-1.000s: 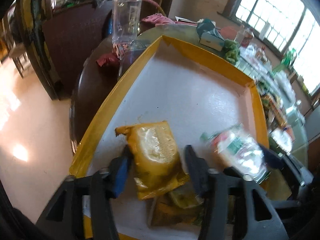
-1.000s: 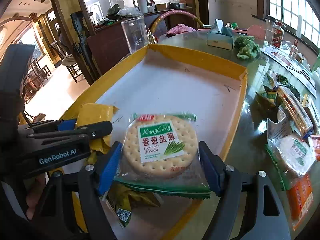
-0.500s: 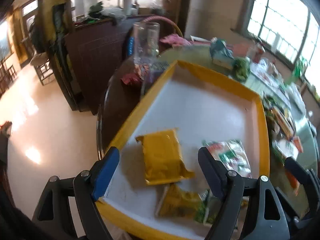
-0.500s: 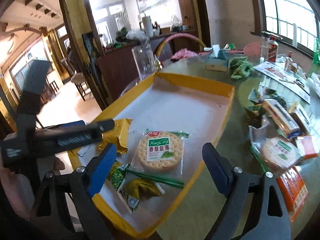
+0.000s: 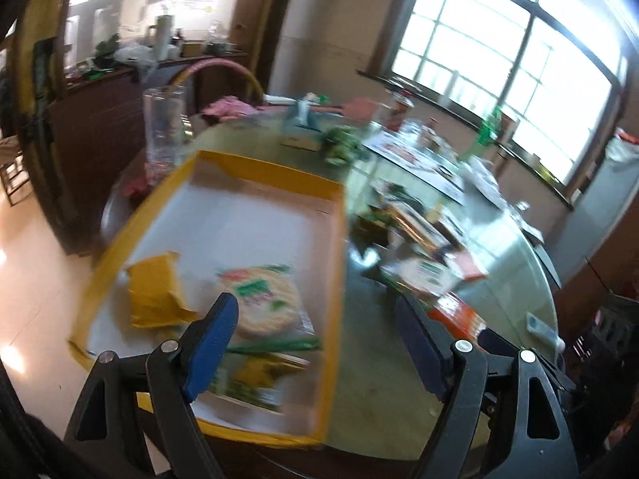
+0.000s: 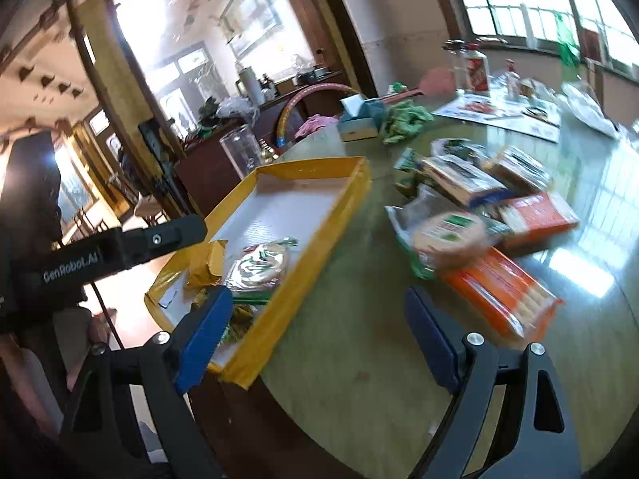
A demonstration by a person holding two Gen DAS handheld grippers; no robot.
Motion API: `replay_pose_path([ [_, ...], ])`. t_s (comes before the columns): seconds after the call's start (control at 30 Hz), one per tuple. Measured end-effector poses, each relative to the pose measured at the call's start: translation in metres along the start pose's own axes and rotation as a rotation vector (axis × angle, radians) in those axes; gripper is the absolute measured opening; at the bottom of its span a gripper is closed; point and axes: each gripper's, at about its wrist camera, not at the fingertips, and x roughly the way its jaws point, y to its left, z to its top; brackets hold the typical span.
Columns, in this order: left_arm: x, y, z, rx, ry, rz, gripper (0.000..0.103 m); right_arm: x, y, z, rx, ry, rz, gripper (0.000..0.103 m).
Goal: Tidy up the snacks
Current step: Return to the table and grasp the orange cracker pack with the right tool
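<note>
both grippers empty above a table of snacks

the left gripper (image 5: 315, 339) has its blue-padded jaws spread wide with nothing between them; the jaws have just been opening. it hangs over the near right edge of a yellow tray (image 5: 337, 247) with a white floor. in the near end of the tray lie a yellow packet (image 5: 155, 291), a round cracker pack (image 5: 263, 299) with a green label just beside it, and a green and yellow wrapper (image 5: 255, 375) nearest the camera.

the right gripper (image 6: 319, 335) is also spread wide and empty, its jaws likewise just opened. it hangs over bare green tabletop (image 6: 359, 359) beside the tray (image 6: 319, 231). to the right of the tray sits a loose pile of snacks: another round cracker pack (image 6: 447, 235), two orange boxes (image 6: 499, 291) and several blurred packets behind them. a clear cup (image 6: 239, 151) stands beyond the tray's far corner.
</note>
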Motion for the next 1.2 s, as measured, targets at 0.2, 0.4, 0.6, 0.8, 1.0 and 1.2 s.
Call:
replay_pose_path([
  [0.2,0.01,-0.038,-0.013,0.057,0.057,-0.049,0.081,-0.021,-0.037,-0.011,0.06,-0.011,-0.012,0.088],
  [0.4,0.021,-0.064,-0.025,0.106,0.115,-0.066,0.081,-0.025,-0.078,-0.019,0.16,0.008,-0.015,0.088],
  [0.6,0.033,-0.083,-0.033,0.131,0.17,-0.089,0.081,-0.03,-0.11,-0.023,0.231,0.022,-0.047,0.084],
  [0.8,0.043,-0.093,-0.04,0.147,0.212,-0.089,0.081,-0.03,-0.128,-0.026,0.267,0.036,-0.052,0.08],
  [1.0,0.051,-0.099,-0.043,0.154,0.245,-0.084,0.081,-0.032,-0.145,-0.022,0.276,0.03,-0.054,0.071],
  [1.2,0.055,-0.101,-0.044,0.153,0.258,-0.085,0.081,-0.025,-0.17,-0.013,0.316,0.047,-0.042,0.063],
])
